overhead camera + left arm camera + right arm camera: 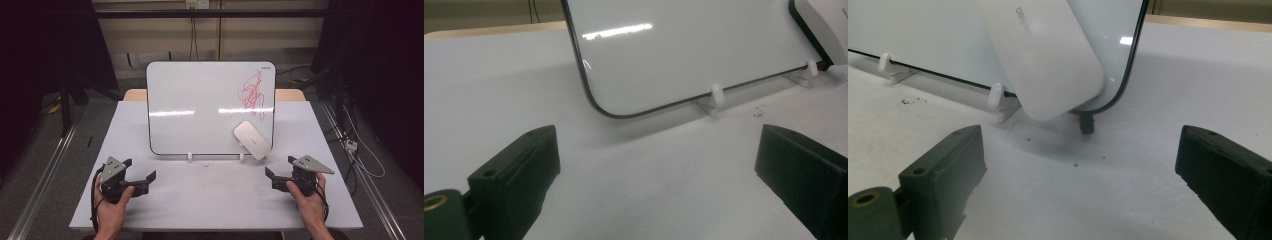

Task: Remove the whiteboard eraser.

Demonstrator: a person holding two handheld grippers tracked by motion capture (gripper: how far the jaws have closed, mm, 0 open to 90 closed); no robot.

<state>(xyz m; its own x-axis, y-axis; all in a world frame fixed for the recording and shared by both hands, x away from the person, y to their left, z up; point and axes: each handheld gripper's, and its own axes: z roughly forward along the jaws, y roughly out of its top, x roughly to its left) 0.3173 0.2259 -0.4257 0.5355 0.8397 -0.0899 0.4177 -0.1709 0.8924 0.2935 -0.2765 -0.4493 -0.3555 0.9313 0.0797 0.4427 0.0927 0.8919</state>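
A whiteboard [200,105] stands upright at the middle of the white table [210,200], propped on small white clip feet [716,95]. Red scribble [252,92] marks its upper right area. A white oblong eraser [252,140] clings to its lower right corner, seen close in the right gripper view [1043,55]. My left gripper [140,168] rests near the front left, open, with bare tabletop between its jaws [656,155]. My right gripper [280,166] sits at the front right, open and empty [1080,155], pointing at the eraser.
A small black stub [1088,122] pokes down under the board's corner behind the eraser. Dark specks [910,101] lie on the table by the feet. Cables [362,160] trail on the floor at right; metal rails [45,170] run along both sides.
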